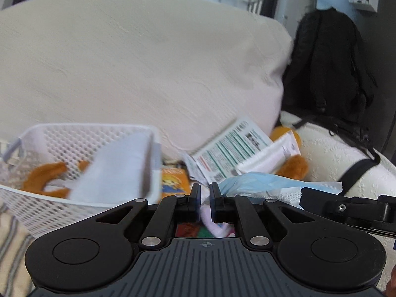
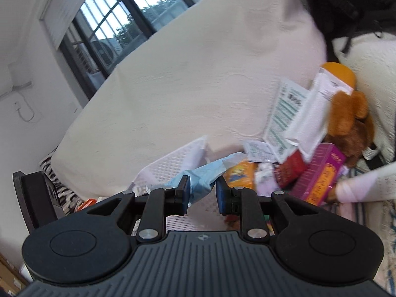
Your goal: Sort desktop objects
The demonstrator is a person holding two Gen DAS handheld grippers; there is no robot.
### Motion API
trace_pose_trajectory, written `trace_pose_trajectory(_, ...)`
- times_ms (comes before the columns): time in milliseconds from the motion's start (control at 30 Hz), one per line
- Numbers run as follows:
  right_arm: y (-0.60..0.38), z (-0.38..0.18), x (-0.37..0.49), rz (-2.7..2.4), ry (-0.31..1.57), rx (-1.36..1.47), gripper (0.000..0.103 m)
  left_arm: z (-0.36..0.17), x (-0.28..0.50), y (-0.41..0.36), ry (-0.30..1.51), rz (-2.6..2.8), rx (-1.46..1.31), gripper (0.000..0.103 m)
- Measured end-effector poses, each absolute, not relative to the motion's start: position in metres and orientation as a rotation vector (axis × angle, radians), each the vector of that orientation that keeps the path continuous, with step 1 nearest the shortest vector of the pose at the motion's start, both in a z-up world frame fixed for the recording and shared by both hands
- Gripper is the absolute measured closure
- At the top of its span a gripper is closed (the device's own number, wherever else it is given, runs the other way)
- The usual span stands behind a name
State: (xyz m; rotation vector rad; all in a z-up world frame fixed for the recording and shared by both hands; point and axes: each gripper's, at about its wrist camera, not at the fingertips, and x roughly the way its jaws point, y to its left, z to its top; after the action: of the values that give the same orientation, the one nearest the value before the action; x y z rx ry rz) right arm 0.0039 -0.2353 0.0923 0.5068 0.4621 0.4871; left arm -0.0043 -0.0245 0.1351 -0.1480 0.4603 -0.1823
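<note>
My left gripper (image 1: 205, 199) hangs over the clutter beside a white mesh basket (image 1: 74, 198), its jaws a narrow gap apart with nothing between them. The basket holds a white packet (image 1: 118, 168) and an orange plush piece (image 1: 47, 175). My right gripper (image 2: 202, 194) is partly open with a blue face mask (image 2: 201, 177) lying against its left finger (image 2: 184, 193); the same mask shows in the left wrist view (image 1: 267, 182). The right gripper's body shows at the right edge of the left wrist view.
A large cream pillow (image 1: 138, 69) fills the back. Printed paper packets (image 1: 235, 148), a brown plush toy (image 2: 351, 121), an orange packet (image 2: 241, 173), a magenta box (image 2: 321, 173) and a black backpack (image 1: 329, 69) crowd the right. A sleeved arm (image 2: 366, 185) reaches in.
</note>
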Motion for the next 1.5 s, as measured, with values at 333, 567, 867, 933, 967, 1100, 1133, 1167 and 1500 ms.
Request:
trace_pose_trajectory(333, -0.146, 0.154, 0.045, 0.636, 0.383, 0.411, 0.077, 0.195, 0.007, 0.064, 0.340, -0.012, -0.174, 0.081)
trace_pose_trajectory(567, -0.067, 0.140, 0.107, 0.714, 0.419, 0.354, 0.075, 0.182, 0.052, 0.136, 0.357, 0.153, -0.184, 0.079)
trace_pose_trajectory(867, -0.051, 0.060, 0.149, 0.706, 0.567, 0.266, 0.026, 0.085, 0.104, 0.186, 0.602, 0.329, -0.227, 0.028)
trace_pose_trajectory(933, -0.058, 0.067, 0.135, 0.667, 0.523, 0.236, 0.000, 0.088, 0.096, 0.187, 0.561, 0.341, -0.226, 0.008)
trace_pose_trajectory(967, -0.066, 0.070, 0.127, 0.648, 0.480, 0.235, 0.000, 0.091, 0.092, 0.184, 0.543, 0.344, -0.228, 0.007)
trace_pose_trajectory(1100, -0.093, 0.082, 0.105, 0.648, 0.416, 0.246, 0.001, 0.104, 0.073, 0.169, 0.504, 0.336, -0.190, 0.006)
trace_pose_trajectory(1133, -0.102, 0.084, 0.100, 0.636, 0.418, 0.256, 0.001, 0.108, 0.068, 0.164, 0.494, 0.328, -0.183, 0.006)
trace_pose_trajectory(1167, -0.111, 0.084, 0.094, 0.625, 0.416, 0.264, 0.001, 0.111, 0.059, 0.160, 0.486, 0.313, -0.181, 0.006)
trace_pose_trajectory(1500, -0.219, 0.060, 0.059, 0.393, 0.458, 0.244, 0.001, 0.126, 0.018, 0.046, 0.447, 0.050, -0.081, 0.001)
